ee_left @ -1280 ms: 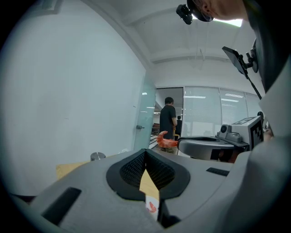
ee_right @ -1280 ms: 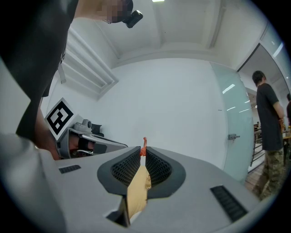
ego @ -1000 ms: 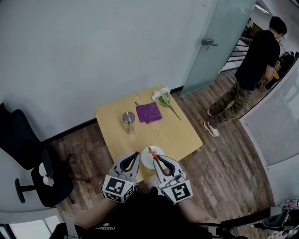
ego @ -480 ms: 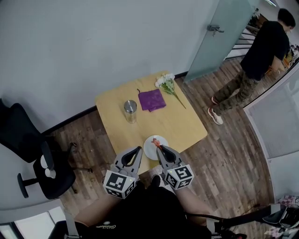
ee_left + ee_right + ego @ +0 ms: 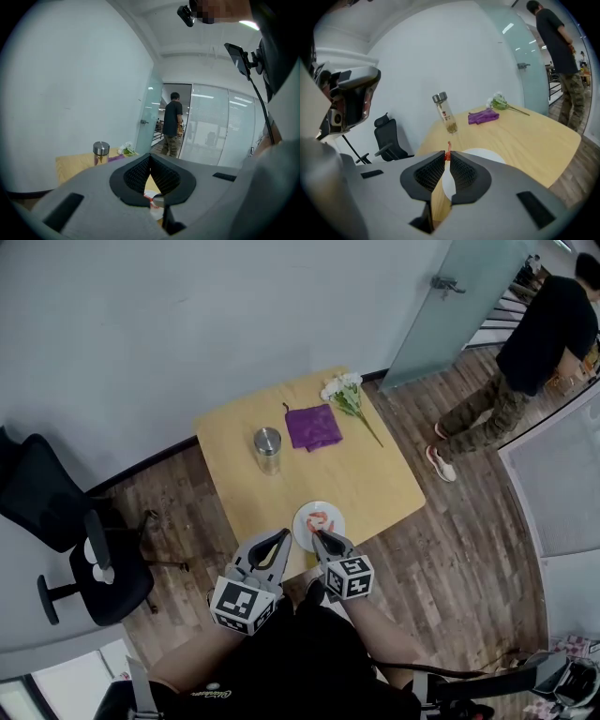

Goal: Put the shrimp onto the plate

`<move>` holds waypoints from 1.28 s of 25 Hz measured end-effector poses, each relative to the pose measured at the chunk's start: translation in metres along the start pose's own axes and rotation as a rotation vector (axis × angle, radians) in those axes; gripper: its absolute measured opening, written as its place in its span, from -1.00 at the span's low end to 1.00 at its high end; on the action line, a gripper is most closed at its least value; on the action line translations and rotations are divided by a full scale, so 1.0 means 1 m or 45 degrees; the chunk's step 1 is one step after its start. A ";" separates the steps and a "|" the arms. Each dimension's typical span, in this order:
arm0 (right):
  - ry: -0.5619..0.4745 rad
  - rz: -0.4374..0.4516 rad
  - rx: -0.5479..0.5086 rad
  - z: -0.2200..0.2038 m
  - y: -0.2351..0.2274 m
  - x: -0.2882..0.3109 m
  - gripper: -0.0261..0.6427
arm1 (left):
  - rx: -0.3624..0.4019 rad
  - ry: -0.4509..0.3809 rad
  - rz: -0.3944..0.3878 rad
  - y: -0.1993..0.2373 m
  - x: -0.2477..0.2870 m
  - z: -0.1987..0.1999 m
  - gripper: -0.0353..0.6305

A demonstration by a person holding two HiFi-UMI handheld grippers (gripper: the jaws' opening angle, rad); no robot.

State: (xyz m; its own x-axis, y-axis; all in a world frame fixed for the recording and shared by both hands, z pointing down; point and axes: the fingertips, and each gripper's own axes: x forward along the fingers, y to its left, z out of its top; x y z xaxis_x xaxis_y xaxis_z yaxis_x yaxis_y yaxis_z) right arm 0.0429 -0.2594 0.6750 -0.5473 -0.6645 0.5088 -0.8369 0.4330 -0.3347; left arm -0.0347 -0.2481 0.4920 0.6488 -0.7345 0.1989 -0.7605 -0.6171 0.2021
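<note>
In the head view the right tongs point(image 5: 317, 535) clamp the shrimp point(image 5: 319, 520) over the plate point(image 5: 337, 514) at the tabletop's point(image 5: 366, 479) 6 o'clock edge; the left gripper view shows the left tongs point(image 5: 150, 157) together, empty; the right gripper view shows the shrimp pinched at the tips.

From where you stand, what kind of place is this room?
Probably an office: a black office chair stands by the wall, there is a frosted glass door, and glass partition walls lie beyond the small wooden table.
</note>
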 end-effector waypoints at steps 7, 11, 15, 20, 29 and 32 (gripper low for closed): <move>0.050 0.003 0.376 -0.030 -0.025 0.024 -0.81 | -0.012 0.012 0.031 0.009 0.002 -0.002 -0.89; 0.018 0.058 0.705 -0.039 -0.033 0.030 -0.82 | -0.010 0.009 0.036 0.011 0.004 0.000 -0.89; -0.010 0.104 0.941 -0.045 -0.036 0.035 -0.82 | -0.014 0.012 0.035 0.012 0.008 0.001 -0.89; -0.049 0.138 1.158 -0.052 -0.040 0.039 -0.82 | -0.016 0.017 0.033 0.013 0.011 0.000 -0.89; -0.039 0.135 1.277 -0.054 -0.042 0.043 -0.81 | -0.010 0.009 0.034 0.015 0.010 0.003 -0.89; -0.023 0.151 1.294 -0.055 -0.042 0.043 -0.81 | -0.014 0.011 0.029 0.015 0.011 0.002 -0.89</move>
State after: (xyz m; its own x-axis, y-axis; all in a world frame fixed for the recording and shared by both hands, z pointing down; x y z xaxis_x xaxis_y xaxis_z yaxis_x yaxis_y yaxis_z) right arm 0.0546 -0.2729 0.7543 -0.6195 -0.6635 0.4194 -0.3754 -0.2188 -0.9007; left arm -0.0393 -0.2659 0.4952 0.6315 -0.7460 0.2115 -0.7749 -0.5970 0.2080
